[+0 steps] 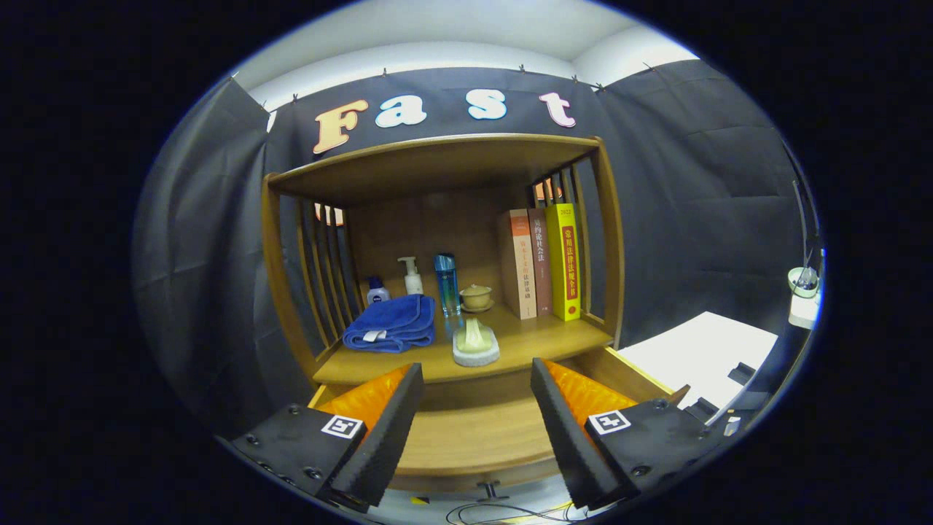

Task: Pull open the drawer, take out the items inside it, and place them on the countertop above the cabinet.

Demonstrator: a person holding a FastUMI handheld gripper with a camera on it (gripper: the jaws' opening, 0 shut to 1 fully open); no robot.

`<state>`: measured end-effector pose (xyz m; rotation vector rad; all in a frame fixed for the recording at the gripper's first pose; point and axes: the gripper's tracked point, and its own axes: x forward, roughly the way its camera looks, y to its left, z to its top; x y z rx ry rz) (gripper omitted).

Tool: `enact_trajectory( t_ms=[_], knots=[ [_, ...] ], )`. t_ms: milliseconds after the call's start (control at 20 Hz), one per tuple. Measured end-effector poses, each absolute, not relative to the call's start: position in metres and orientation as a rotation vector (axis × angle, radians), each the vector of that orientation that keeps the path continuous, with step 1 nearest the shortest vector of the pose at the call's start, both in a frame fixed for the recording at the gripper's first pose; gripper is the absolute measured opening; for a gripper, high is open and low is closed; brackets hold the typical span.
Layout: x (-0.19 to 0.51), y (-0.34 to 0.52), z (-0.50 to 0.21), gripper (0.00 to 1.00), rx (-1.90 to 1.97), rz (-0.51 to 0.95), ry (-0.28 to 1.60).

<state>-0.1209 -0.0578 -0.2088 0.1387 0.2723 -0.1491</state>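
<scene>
Nearest the camera, the gripper [477, 430] hangs with its two black fingers [383, 437] spread wide and nothing between them. Below and between them lies the drawer [474, 437], pulled out of the cabinet; the bare wooden bottom showing there carries no item that I can see, though the fingers hide its corners. A small dark knob [490, 487] sticks out under its front edge, and loose cables [503, 514] trail on the floor beneath.

Just beyond the fingers is the desk [539, 339], the cabinet's wooden top. On it, closest, sits a pale soap dish [475, 343] with a folded blue towel [392, 323] beside it. Behind these stand a small white jar [377, 290], a pump bottle [412, 275], a blue bottle [446, 283] and a lidded cup [476, 297]. Three books [543, 262] stand upright against the slatted right side, under the upper shelf [437, 164].

The task looks nearly or fully done, judging by the bare drawer. The risks from here: an item tucked in a hidden drawer corner could be missed; lifting the spread fingers carelessly could clip the soap dish near the desk's front edge and push it into the drawer; a low retreat could snag the knob or the cables.
</scene>
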Motion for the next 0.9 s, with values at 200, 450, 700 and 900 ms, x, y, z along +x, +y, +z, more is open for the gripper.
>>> enact_trajectory(
  t_ms=[200, 450, 700, 900],
  knots=[
    [-0.172, -0.057, -0.237, 0.97, 0.084, -0.138, 0.29],
    [-0.204, -0.048, -0.265, 0.97, 0.058, -0.122, 0.295],
    [-0.21, -0.029, -0.307, 0.97, 0.011, -0.073, 0.371],
    [-0.209, -0.021, -0.335, 0.97, 0.01, -0.064, 0.418]
  ],
)
